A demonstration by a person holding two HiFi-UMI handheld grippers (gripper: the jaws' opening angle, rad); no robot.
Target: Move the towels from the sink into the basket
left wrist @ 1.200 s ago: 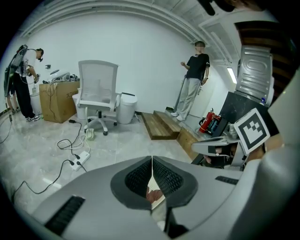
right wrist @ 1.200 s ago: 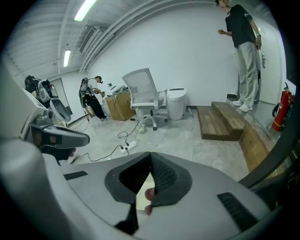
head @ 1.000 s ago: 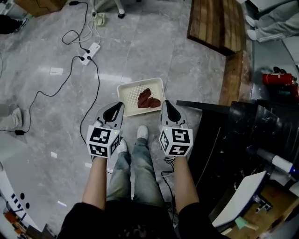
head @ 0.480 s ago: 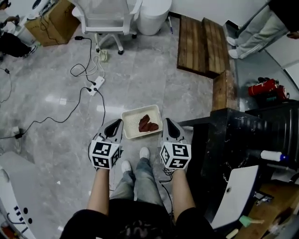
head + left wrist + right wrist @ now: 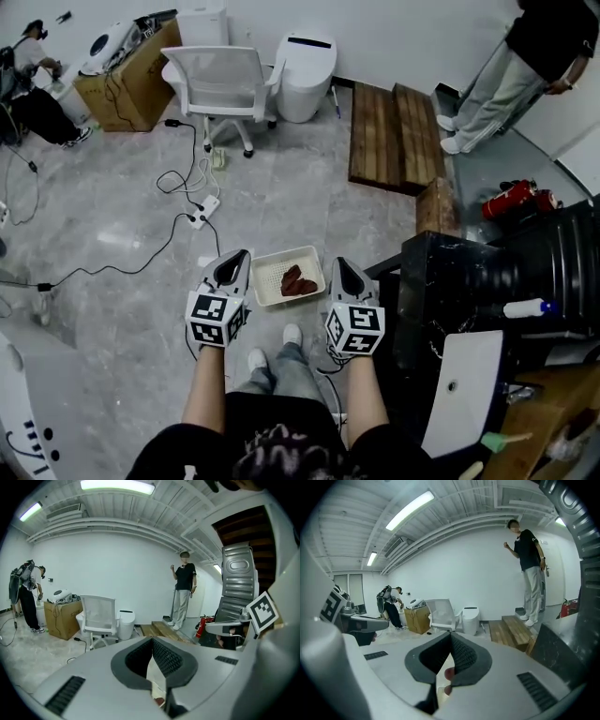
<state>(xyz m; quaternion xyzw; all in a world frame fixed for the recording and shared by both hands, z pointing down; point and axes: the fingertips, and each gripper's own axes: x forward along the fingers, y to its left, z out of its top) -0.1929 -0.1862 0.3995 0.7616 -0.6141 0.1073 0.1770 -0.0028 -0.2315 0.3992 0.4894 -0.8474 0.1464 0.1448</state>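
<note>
White plastic forms the basket [image 5: 266,278], which stands on the grey floor in the head view, just beyond the person's feet. Dark red towels [image 5: 298,280] lie bunched in its right half. The left gripper [image 5: 238,258] hangs at the basket's left edge in the picture and the right gripper [image 5: 341,266] at its right edge. Both are well above the floor and neither touches the basket. At the near right a white basin [image 5: 464,389], apparently the sink, shows beside a black counter [image 5: 441,272]. The visible part of the basin holds no towel.

Left gripper view: the left gripper [image 5: 152,640] has its jaws closed, the ribbed pads meeting at the tips with nothing pinched. A sliver of pale basket and red cloth shows through the gap beneath the pads, far below.

Right gripper view: the right gripper [image 5: 451,635] is fully closed and empty. Reddish patches under the pads are judged to be the towels far below, not a held item.

Step in hand, as judged: the deposit is complete and both tools are clear of the basket. Next move: check the sink for a remaining towel. If one is found, turn right to the counter, open the jaws over the basin and take the cloth by a raised fold. If none is found, the task is finished
</note>
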